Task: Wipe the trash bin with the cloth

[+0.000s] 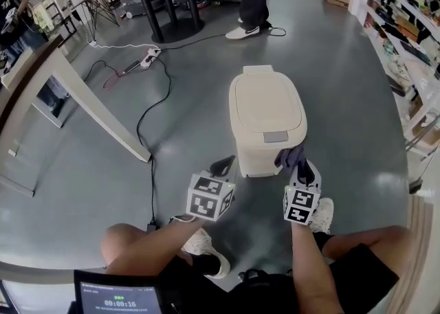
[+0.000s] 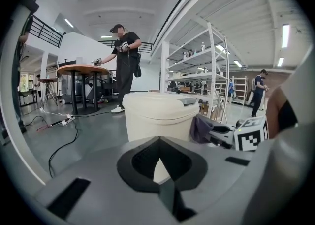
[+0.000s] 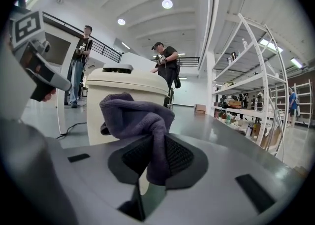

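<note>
On the grey floor just ahead of my seated operator's knees, the cream trash bin point(image 1: 267, 120) is standing upright with its lid shut. I am watching the right gripper point(image 1: 303, 169) holding low by the bin's near right corner. Its jaws are pinching the purple cloth point(image 1: 291, 157), and its own view confirms this: the cloth point(image 3: 140, 120) is bunching up above the pads while a fold is hanging down between them, so the right gripper point(image 3: 150, 143) is clamping firmly on fabric. From the head view the cloth is lying against the bin's front wall near that corner, though I cannot tell whether it is actually touching.

The left gripper point(image 1: 223, 166) is hovering at the bin's near left corner. Its jaw tips are meeting with nothing between them; through the left gripper point(image 2: 158, 143) I am seeing only the bin point(image 2: 157, 115) beyond, with the cloth point(image 2: 201, 128) showing just beside the bin's right wall.

Farther off, a black cable point(image 1: 148, 110) is trailing across the floor, and a person's white shoe point(image 1: 242, 31) is showing by a round table's black legs point(image 1: 168, 10).
</note>
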The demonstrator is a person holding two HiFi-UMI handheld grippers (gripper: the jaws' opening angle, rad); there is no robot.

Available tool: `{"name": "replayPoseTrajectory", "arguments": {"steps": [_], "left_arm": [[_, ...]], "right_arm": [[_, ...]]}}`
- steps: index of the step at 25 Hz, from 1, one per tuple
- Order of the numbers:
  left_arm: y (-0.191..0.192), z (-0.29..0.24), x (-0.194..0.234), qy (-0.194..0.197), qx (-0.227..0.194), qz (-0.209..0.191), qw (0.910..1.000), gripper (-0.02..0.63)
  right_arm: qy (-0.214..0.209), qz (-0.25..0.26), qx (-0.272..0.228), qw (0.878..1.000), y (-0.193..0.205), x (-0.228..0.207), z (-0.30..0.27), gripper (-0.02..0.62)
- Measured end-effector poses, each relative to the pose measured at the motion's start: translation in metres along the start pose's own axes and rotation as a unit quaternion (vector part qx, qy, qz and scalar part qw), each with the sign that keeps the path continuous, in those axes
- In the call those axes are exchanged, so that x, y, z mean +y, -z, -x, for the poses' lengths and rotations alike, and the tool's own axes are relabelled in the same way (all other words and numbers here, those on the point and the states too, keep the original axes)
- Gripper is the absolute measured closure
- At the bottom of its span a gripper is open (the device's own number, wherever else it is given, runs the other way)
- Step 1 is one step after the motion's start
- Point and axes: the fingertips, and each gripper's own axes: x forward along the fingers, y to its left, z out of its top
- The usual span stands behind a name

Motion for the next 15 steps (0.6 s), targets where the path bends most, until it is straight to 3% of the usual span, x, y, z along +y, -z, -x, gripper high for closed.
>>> {"name": "replayPoseTrajectory", "arguments": {"steps": [5, 10, 15], "left_arm": [[0.014, 0.004, 0.008, -0.006, 0.012, -0.004, 0.9999, 0.606], [0.027, 0.009, 0.015, -0.005, 0.027, -0.009, 0.9996, 0.606], [0.033, 0.01, 0.022, -0.016, 0.031, -0.01, 0.9993, 0.606]], "right_arm": [[-0.012, 0.011, -0.023, 1.0, 0.002, 0.007, 0.013, 0.526], [-0.065, 0.037, -0.029, 0.997, 0.011, 0.062, 0.035, 0.526], [-0.118, 0.049, -0.005, 0.992, 0.03, 0.122, 0.034, 0.526]]}}
